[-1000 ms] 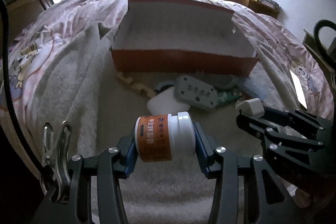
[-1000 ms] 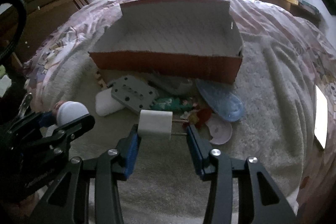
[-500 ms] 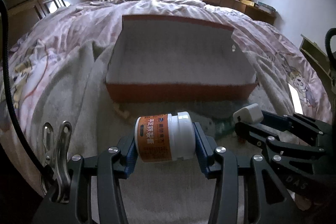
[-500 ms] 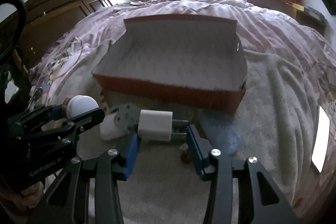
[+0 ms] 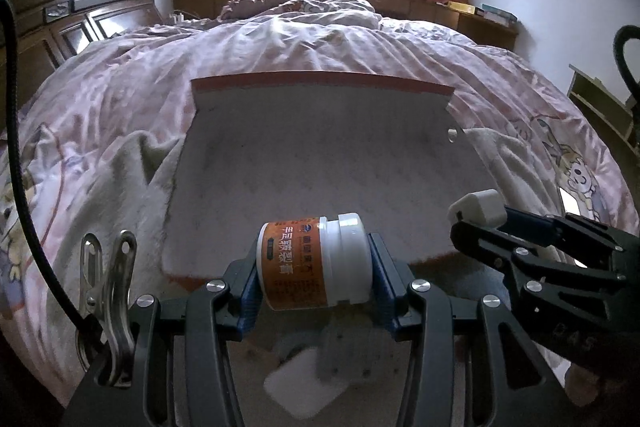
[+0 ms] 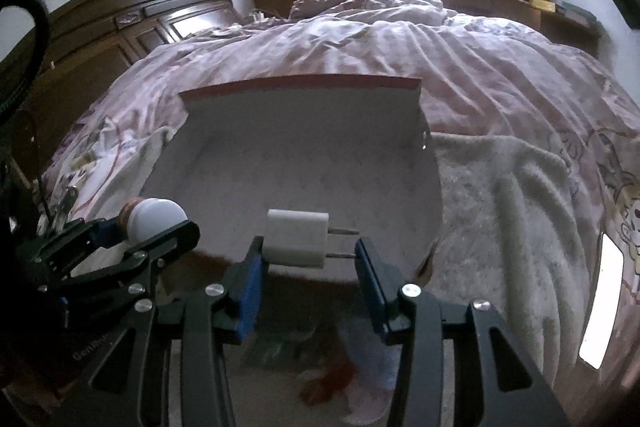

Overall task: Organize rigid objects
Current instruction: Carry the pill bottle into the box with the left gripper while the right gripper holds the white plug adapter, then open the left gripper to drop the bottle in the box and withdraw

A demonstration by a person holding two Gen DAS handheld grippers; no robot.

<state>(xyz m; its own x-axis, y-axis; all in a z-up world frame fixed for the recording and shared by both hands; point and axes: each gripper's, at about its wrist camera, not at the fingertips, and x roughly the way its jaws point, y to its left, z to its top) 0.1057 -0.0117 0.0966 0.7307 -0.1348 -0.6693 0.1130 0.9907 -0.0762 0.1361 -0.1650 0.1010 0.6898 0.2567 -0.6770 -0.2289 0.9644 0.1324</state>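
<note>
Left gripper [image 5: 314, 269] pinches a small jar [image 5: 314, 263] lying on its side between the blue pads, orange label toward the left pad and white cap toward the right, so its long axis runs straight across from finger to finger. Right gripper [image 6: 309, 259] clamps a white charger plug [image 6: 297, 243] the same crosswise way: the block sits against the left pad and its two metal prongs point at the right pad. Both loads are held in the air at the near edge of an open cardboard box [image 5: 320, 163], which has an orange-red outside and a pale lining; the part of its floor in view holds nothing. The box rests on a cream blanket [image 6: 500, 195] spread over a pink patterned quilt [image 5: 320, 47]. Below the grippers, blurred items lie on the blanket in front of the box, among them a white block [image 5: 306, 387] and something red [image 6: 332, 379].
</note>
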